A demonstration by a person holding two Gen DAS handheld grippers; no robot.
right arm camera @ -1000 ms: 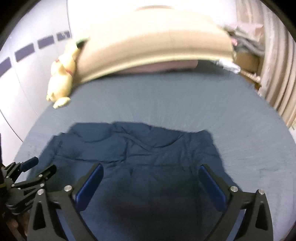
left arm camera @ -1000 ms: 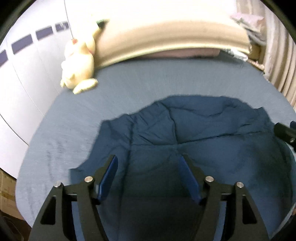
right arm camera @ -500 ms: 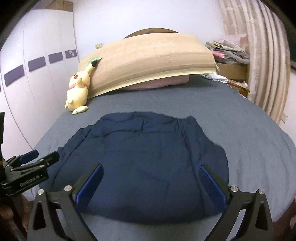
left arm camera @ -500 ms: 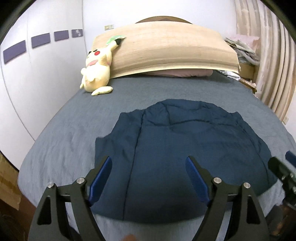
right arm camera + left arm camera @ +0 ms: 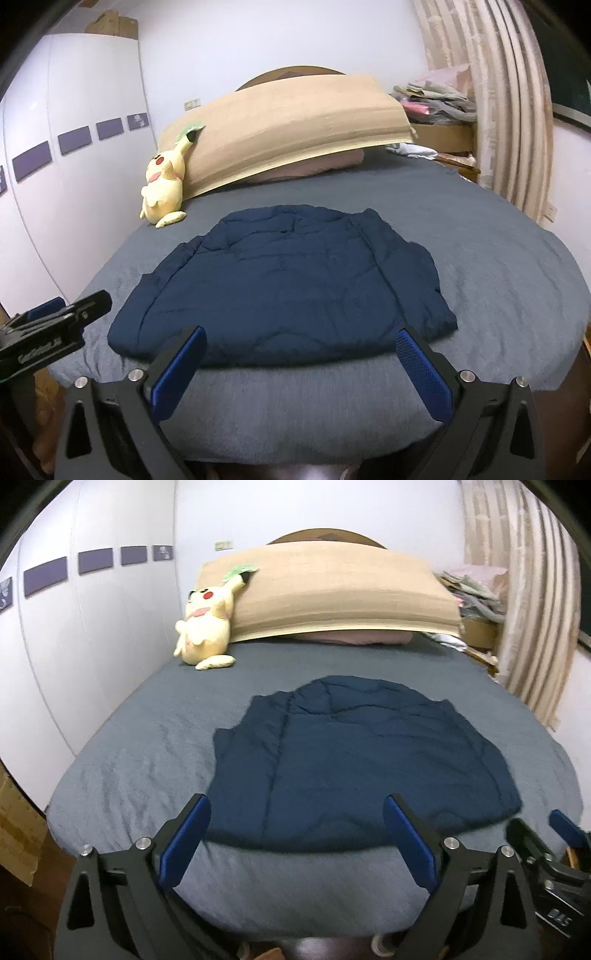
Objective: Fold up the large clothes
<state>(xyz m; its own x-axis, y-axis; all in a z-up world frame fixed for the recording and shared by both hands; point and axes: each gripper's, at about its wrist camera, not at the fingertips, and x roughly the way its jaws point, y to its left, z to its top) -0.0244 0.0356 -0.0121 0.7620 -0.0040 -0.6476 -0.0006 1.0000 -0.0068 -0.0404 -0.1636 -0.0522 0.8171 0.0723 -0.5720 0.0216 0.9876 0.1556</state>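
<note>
Dark navy quilted puffer jacket [image 5: 354,760] lies flat on the grey-blue sheeted bed [image 5: 122,760], near the foot edge, roughly centred between the two side edges. Hem sits just inside the foot edge, collar end points toward the headboard, so its long axis runs foot-to-head, straight away from both tools. It reads as already partly folded: left sleeve looks tucked onto the body with a lengthwise crease down the left third, outline is a rounded block, fabric puffy with shallow quilting wrinkles. Can't tell how the right sleeve is tucked.

Key relation: jacket is dead ahead and below both grippers, both off the foot edge, neither touching cloth. Left gripper [image 5: 295,834] faces the hem's left-centre; right gripper [image 5: 303,365] faces the hem's centre-right. Each is nearest its own hem corner, so a hem-to-collar fold would likely take both at once, one per corner.

Tool state: left gripper's jaws are opening, wide apart, nothing between the blue pads [image 5: 184,838]. Right gripper's jaws stand wide apart too, nothing between them.

Outward: yellow plush toy [image 5: 205,627] at the far left corner of the bed, leaning on a tan cardboard sheet [image 5: 340,590] propped across the head end over a pink pillow [image 5: 354,637]. Beige striped curtain [image 5: 535,590] along the right side, white wardrobe doors with purple panels [image 5: 85,602] along the left. All well apart from the jacket
</note>
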